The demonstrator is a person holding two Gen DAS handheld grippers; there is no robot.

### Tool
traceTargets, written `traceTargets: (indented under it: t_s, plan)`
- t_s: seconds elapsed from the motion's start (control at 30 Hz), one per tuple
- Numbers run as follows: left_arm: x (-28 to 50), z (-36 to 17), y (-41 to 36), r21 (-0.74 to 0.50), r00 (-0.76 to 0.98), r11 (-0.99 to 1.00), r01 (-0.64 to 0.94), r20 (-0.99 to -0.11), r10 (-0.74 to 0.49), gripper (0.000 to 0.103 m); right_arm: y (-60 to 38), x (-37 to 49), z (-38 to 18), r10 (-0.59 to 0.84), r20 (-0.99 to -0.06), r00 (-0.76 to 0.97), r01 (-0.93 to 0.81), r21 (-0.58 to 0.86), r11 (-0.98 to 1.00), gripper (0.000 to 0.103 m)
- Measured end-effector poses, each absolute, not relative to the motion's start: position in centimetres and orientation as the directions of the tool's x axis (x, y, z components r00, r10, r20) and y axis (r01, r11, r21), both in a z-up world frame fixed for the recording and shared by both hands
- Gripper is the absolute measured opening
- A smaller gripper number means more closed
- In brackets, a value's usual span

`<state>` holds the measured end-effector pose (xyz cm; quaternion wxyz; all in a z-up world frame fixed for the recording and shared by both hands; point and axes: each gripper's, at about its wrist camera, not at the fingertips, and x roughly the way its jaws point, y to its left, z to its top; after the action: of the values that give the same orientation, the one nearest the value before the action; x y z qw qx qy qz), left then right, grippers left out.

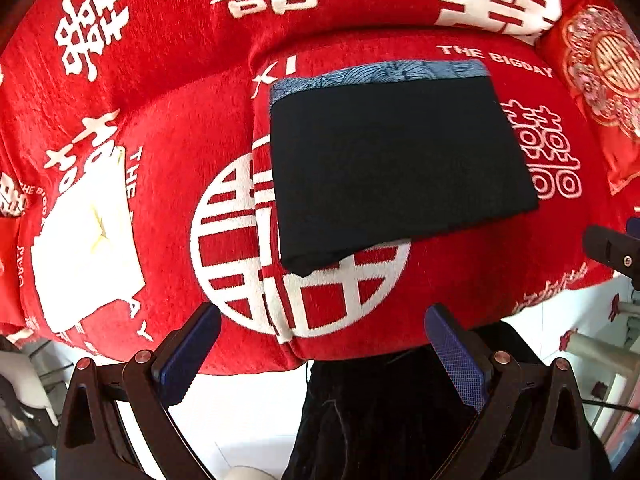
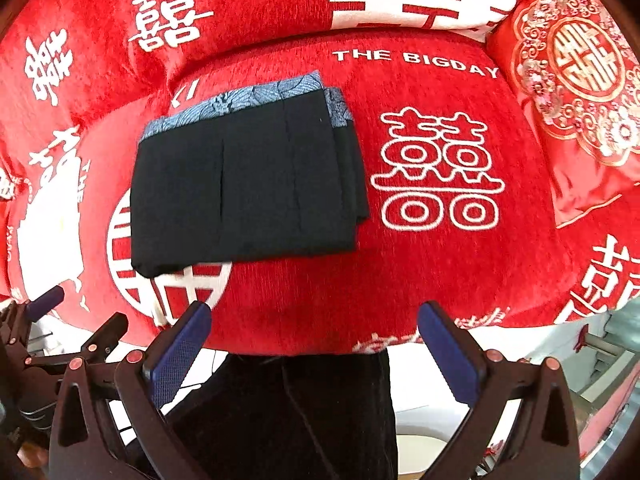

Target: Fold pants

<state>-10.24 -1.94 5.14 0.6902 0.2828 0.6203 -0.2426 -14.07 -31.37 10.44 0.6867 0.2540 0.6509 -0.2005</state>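
The black pants [image 1: 396,168] lie folded into a compact rectangle on the red sofa seat [image 1: 176,128], with a blue patterned band along the far edge. They also show in the right wrist view [image 2: 248,184], stacked in layers. My left gripper [image 1: 324,344] is open and empty, held back at the seat's front edge, apart from the pants. My right gripper [image 2: 314,340] is open and empty, also at the front edge, to the right of the pants. The left gripper shows at the left edge of the right wrist view [image 2: 44,300].
The red cover carries white characters. A red embroidered cushion [image 2: 576,80] leans at the back right. A white patch [image 1: 84,240] shows on the seat at the left. White floor [image 1: 240,416] and my dark trousers [image 2: 288,416] lie below the seat's front edge.
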Motion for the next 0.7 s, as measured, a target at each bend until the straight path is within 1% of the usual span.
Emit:
traceTargets:
  t_s: [0.27, 0.43, 0.7]
  plan:
    - [-10.6, 9.1, -1.3, 0.089, 0.184, 0.735, 0.672, -0.982, -0.050, 0.102, -29.2, -14.1, 13.0, 0.010, -0.996, 0.094, 0.584, 0.063, 0.809, 0.103]
    - [-11.0, 9.9, -1.2, 0.115, 0.222, 0.746, 0.656, -0.974, -0.045, 0.102, -28.5, -13.4, 14.2, -0.001, -0.992, 0.129, 0.564, 0.072, 0.823, 0.103]
    - [-11.0, 11.4, -1.5, 0.111, 0.253, 0.803, 0.585, -0.966, -0.050, 0.102, -29.1, -13.2, 15.0, -0.025, -0.992, 0.126, 0.528, 0.046, 0.848, 0.103]
